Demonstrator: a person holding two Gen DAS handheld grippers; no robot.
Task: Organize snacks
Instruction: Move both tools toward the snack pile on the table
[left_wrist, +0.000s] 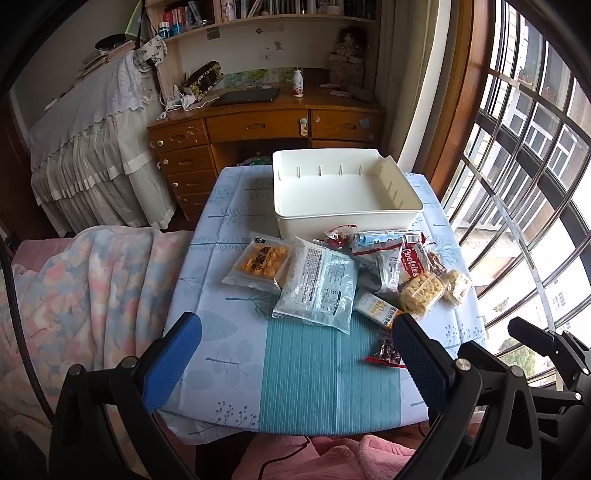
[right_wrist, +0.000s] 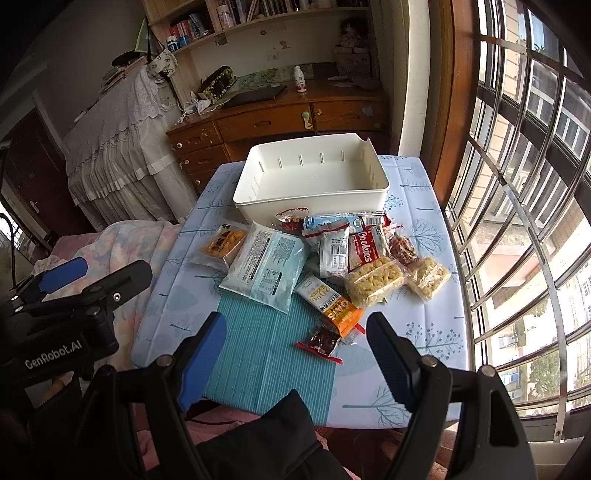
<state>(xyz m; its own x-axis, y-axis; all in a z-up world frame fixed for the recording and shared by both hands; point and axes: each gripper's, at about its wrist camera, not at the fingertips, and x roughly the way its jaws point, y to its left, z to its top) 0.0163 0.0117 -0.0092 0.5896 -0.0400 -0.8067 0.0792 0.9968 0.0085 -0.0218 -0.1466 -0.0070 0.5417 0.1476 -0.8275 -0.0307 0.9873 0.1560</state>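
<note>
So, one white plastic bin (right_wrist: 312, 177) sits at the far end of the small table (right_wrist: 424, 332), nothing visible inside it. Snacks lie in a loose pile just in front of the bin, on the tablecloth. Count as far as readable: one orange cracker pack (right_wrist: 221, 242) at the left, one large pale-blue pouch (right_wrist: 264, 267) beside it, back side up, two puffed rice cakes (right_wrist: 375, 282) in clear wrap at the right, one red Cookies pack (right_wrist: 365, 245), one white-and-orange oats bar (right_wrist: 332, 302), one small dark red-edged candy wrapper (right_wrist: 321, 341) nearest the grippers, apart from the pile. Several more wrappers are wedged against the bin wall, overlapping; cannot count them or read labels. A reddish clear bag behind the rice cakes is half covered.

Left gripper (left_wrist: 295, 363) hovers above the near table edge, blue pads spread wide, nothing between them. Right gripper (right_wrist: 295, 360) likewise wide apart and holding nothing, over the teal mat (right_wrist: 266, 350). In the left wrist view the right finger hides part of the candy wrapper (left_wrist: 388, 352) and the oats bar (left_wrist: 376, 306). Black fabric at the bottom of the right wrist view cuts off the table's near edge.
</note>
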